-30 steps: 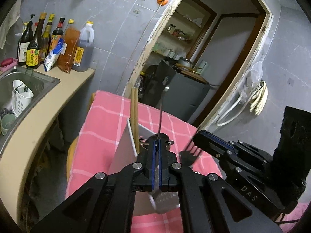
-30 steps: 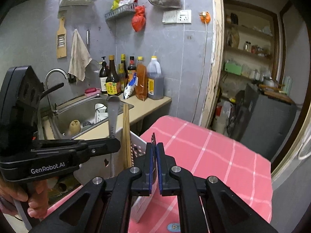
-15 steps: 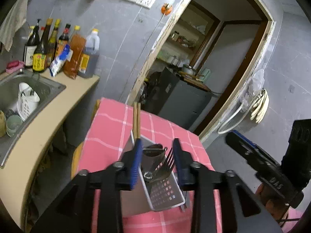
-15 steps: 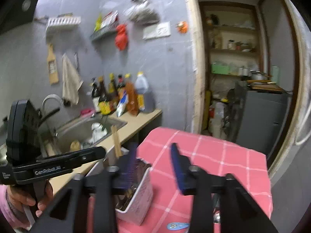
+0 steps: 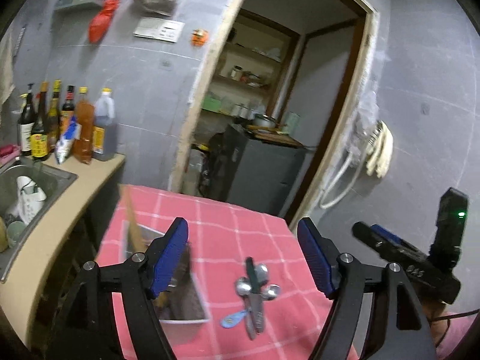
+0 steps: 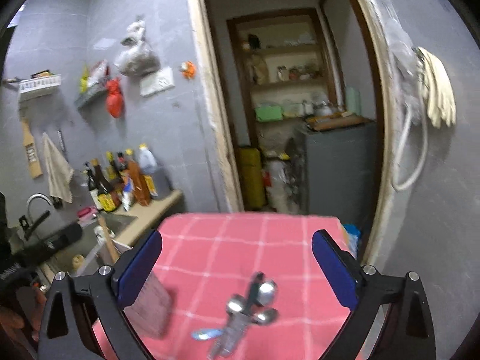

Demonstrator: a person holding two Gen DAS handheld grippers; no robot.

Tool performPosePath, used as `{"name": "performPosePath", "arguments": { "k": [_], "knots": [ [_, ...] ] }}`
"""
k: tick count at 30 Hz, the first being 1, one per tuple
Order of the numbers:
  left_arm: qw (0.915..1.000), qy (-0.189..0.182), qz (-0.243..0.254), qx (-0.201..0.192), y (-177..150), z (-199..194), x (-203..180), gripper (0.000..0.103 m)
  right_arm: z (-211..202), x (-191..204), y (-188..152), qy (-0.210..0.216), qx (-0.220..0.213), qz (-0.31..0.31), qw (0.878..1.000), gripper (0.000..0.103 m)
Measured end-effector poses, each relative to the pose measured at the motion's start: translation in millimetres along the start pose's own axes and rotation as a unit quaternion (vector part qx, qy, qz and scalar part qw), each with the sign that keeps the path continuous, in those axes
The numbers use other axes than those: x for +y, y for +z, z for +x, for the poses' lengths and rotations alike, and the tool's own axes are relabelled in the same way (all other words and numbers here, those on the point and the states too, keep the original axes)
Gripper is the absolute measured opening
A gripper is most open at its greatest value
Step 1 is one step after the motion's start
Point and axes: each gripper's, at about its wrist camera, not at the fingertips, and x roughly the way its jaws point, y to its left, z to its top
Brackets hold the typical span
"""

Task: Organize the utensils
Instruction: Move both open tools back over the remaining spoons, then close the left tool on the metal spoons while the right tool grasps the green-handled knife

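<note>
A loose pile of utensils (image 5: pixel 255 292), with three metal spoons, a black-handled knife and a small blue spoon, lies on the pink checked tablecloth (image 5: pixel 228 219). Left of it stands the white utensil holder (image 5: pixel 180 300) with wooden chopsticks (image 5: pixel 132 225) sticking up. My left gripper (image 5: pixel 243 258) hangs above the pile with its jaws opening and nothing between them. My right gripper (image 6: pixel 237 270) is also above the utensil pile (image 6: pixel 246 309), jaws opening and empty. The utensil holder (image 6: pixel 150 306) is blurred in the right wrist view. Each gripper shows at the edge of the other's view: right gripper (image 5: pixel 405 267), left gripper (image 6: pixel 45 246).
A beige counter (image 5: pixel 75 198) with a steel sink (image 5: pixel 27 186) and several sauce bottles (image 5: pixel 66 126) runs along the left. Behind the table is a doorway with a dark cabinet (image 5: pixel 258 174). The table's far edge (image 6: pixel 249 214) and right edge drop off near the wall.
Both grippers were shut over the holder, the right on a fork, the left on a thin metal utensil. They let go into the holder, spread wide and swung right over the pile.
</note>
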Motion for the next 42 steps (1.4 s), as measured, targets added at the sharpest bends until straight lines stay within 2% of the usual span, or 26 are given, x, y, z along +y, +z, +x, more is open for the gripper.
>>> {"name": "performPosePath", "arguments": {
  "k": [4, 7, 11, 14, 15, 16, 17, 18, 20, 26, 28, 32, 39, 40, 42],
  "knots": [
    [0.9992, -0.013, 0.011, 0.037, -11.7, 25.7, -22.5, 0.070, 2.7, -29.4, -14.5, -0.008, 0.039, 0.018, 0.999, 0.101],
    [0.9973, -0.010, 0.010, 0.072, -23.6, 48.5, -33.0, 0.070, 12.9, -53.6, -28.6, -0.004, 0.082, 0.034, 0.996, 0.101],
    [0.9904, 0.030, 0.022, 0.133, -43.0, 85.6, -43.8, 0.070, 30.5, -81.5, -46.4, 0.014, 0.138, 0.060, 0.989, 0.101],
    [0.9808, 0.070, 0.042, 0.177, -59.1, 115.4, -47.7, 0.070, 51.9, -101.7, -60.2, 0.035, 0.184, 0.078, 0.979, 0.099],
    [0.9790, 0.081, 0.060, 0.177, -63.9, 120.4, -50.5, 0.070, 58.5, -106.7, -62.5, 0.043, 0.195, 0.085, 0.976, 0.096],
    [0.9764, 0.079, 0.071, 0.188, -67.0, 130.5, -52.3, 0.070, 65.8, -112.2, -65.0, 0.052, 0.205, 0.092, 0.973, 0.088],
    [0.9736, 0.080, 0.068, 0.203, -70.5, 141.9, -52.1, 0.070, 74.0, -116.4, -67.0, 0.062, 0.216, 0.096, 0.970, 0.079],
    [0.9704, 0.086, 0.062, 0.217, -74.3, 154.0, -50.8, 0.070, 81.8, -119.5, -69.1, 0.068, 0.226, 0.097, 0.967, 0.076],
    [0.9687, 0.085, 0.051, 0.228, -79.3, 167.4, -47.6, 0.069, 98.4, -124.1, -69.9, 0.078, 0.240, 0.098, 0.963, 0.061],
    [0.9629, 0.097, 0.035, 0.249, -87.5, 201.2, -33.8, 0.066, 139.3, -128.7, -70.7, 0.126, 0.262, 0.092, 0.952, 0.043],
    [0.9595, 0.100, 0.021, 0.263, -91.3, 209.0, -25.5, 0.063, 153.1, -127.3, -71.1, 0.142, 0.269, 0.093, 0.948, 0.040],
    [0.9498, 0.096, -0.006, 0.298, -102.4, 228.3, -8.9, 0.051, 184.5, -122.5, -73.3, 0.166, 0.288, 0.085, 0.939, 0.033],
    [0.9398, 0.081, -0.044, 0.329, -106.0, 249.0, 16.9, 0.051, 223.8, -109.3, -79.3, 0.194, 0.317, 0.055, 0.927, 0.031],
    [0.9381, 0.080, -0.045, 0.334, -106.7, 251.9, 19.9, 0.050, 226.6, -108.7, -79.7, 0.196, 0.318, 0.053, 0.926, 0.028],
    [0.9394, 0.077, -0.040, 0.332, -107.0, 254.0, 19.1, 0.048, 231.8, -108.1, -79.0, 0.199, 0.319, 0.050, 0.925, 0.027]
  ]
}}
